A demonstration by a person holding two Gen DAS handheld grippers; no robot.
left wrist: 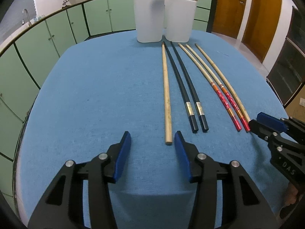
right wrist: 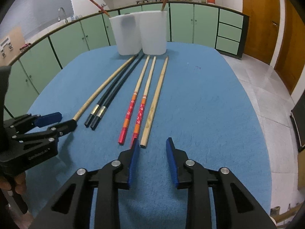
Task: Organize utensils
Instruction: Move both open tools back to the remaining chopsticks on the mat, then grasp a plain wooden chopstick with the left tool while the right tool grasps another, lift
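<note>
Several chopsticks lie in a row on the blue table (left wrist: 95,95): a plain wooden one (left wrist: 166,95), two black ones (left wrist: 183,87), two red-handled ones (left wrist: 221,93) and another plain wooden one (left wrist: 226,82). Two white cups (left wrist: 164,19) stand at the far edge, each with a chopstick in it. My left gripper (left wrist: 152,143) is open and empty, just short of the plain wooden chopstick's near end. My right gripper (right wrist: 152,147) is open and empty, just behind the near end of the right wooden chopstick (right wrist: 152,110). The red-handled pair (right wrist: 137,114) lies just left of it.
Green kitchen cabinets (left wrist: 57,28) run behind the table, with a sink tap (left wrist: 25,15) at the left. Brown wooden doors (left wrist: 257,15) stand at the back right. Tiled floor (right wrist: 266,87) shows right of the table.
</note>
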